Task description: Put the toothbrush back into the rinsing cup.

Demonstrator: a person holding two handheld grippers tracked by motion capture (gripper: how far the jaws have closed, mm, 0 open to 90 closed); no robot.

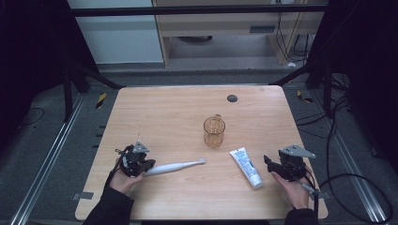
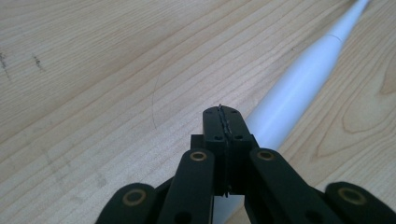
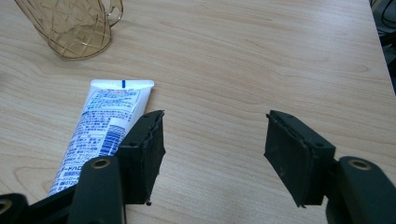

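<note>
A white electric toothbrush [image 1: 173, 167] lies on the wooden table [image 1: 178, 112], its head pointing right. My left gripper [image 1: 150, 165] rests at the handle end. In the left gripper view its jaws [image 2: 226, 114] are shut flat on each other with nothing between them, and the toothbrush handle [image 2: 299, 88] runs past them on the right. A white and blue toothpaste tube [image 1: 246, 167] lies right of centre. My right gripper [image 1: 270, 165] stands open just right of it. In the right gripper view the tube [image 3: 105, 121] lies beside the left jaw and only bare table shows in the right gripper's [image 3: 215, 119] gap.
An amber see-through cup [image 1: 214, 131] with a handle stands upright near the table's middle, beyond the tube; the right gripper view has the cup [image 3: 70, 28] at its top left. A small black round disc [image 1: 232, 98] sits near the far edge.
</note>
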